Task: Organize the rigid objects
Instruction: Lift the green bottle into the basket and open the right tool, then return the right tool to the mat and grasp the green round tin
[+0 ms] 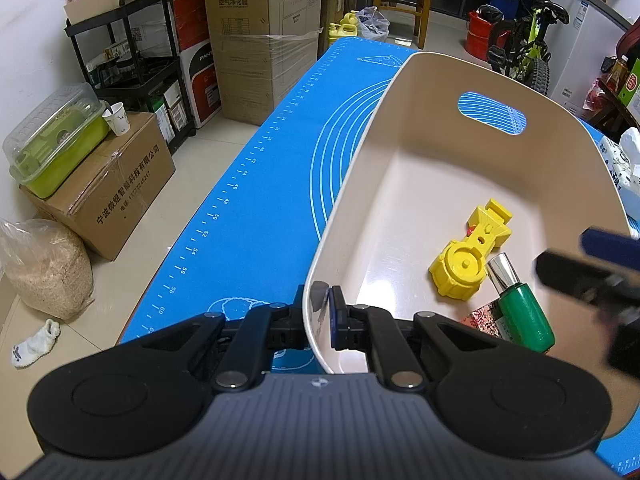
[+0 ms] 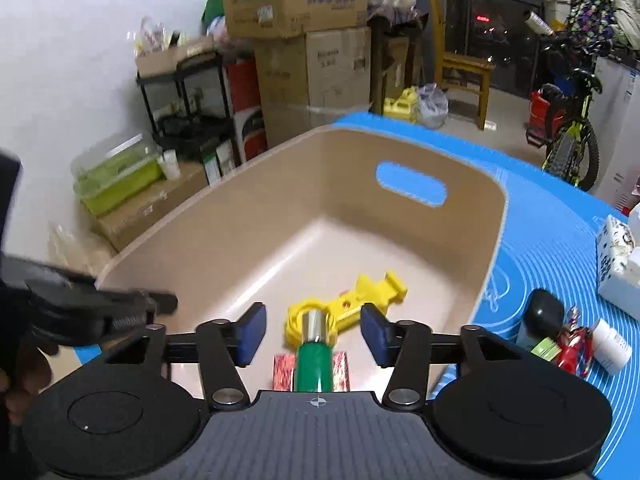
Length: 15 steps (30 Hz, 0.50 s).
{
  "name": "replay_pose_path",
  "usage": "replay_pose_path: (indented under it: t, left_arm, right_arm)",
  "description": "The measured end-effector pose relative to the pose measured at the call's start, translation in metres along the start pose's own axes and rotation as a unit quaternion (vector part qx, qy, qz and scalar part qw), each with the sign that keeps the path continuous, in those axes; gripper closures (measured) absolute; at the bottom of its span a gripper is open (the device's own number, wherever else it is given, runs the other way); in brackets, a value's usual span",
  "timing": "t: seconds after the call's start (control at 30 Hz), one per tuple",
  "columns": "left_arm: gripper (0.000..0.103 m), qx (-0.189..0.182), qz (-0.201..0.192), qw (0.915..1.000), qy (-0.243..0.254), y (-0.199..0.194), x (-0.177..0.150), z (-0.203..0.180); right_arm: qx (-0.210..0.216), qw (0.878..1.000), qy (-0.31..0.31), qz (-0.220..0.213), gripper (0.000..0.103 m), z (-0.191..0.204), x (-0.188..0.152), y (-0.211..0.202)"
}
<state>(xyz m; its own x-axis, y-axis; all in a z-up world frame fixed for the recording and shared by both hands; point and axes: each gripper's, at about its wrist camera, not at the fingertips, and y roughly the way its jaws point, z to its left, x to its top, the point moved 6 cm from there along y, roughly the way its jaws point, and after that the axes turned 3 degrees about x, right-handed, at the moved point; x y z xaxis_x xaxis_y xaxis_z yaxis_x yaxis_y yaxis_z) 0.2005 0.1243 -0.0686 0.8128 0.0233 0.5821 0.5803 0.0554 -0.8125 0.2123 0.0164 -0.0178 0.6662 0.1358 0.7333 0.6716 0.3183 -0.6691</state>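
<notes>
My left gripper (image 1: 326,312) has its jaws pinched on the near rim of the beige bin (image 1: 400,92), one pad inside the wall and one outside, so the bin is held at its near left corner. The bin sits on the blue mat (image 1: 256,184) that covers the tabletop, its handle slot on the far wall. On the bin floor I see a yellow plastic piece (image 1: 470,256) with a round end and a flat stem, and just beside it, touching at the round end, a green bottle (image 1: 524,304) with a silver cap, lying on its side. Part of the bottle rests across a red glittery box (image 1: 482,318). My right gripper (image 2: 313,334) hangs over the near end of the bin with its jaws wide apart, holding nothing; the green bottle lies below and between the blue pads (image 2: 250,336). Outside the bin, to the right on the mat, a small cluster waits: a dark oval item (image 2: 542,314), a red shiny object (image 2: 574,346) and a white bottle (image 2: 610,346), close together
</notes>
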Motion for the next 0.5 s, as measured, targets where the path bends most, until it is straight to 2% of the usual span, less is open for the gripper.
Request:
replay_pose_path:
  t: [0.1,0.27,0.5]
  left_arm:
    - [0.091,0.000,0.000,1.0000,-0.001,0.000,0.000,0.000]
    - [0.091,-0.001,0.000,1.0000,-0.001,-0.001,0.000,0.000]
    - [0.091,0.000,0.000,1.0000,0.000,0.000,0.000,0.000]
  right_arm:
    - [-0.008,1.000,0.016,-0.015,0.026,-0.012,0.006,-0.013]
    - [-0.020,0.998,0.039,-0.033,0.023,-0.038,0.010,-0.032]
    - [-0.073,0.996,0.054,-0.028,0.021,-0.089,-0.007,-0.042]
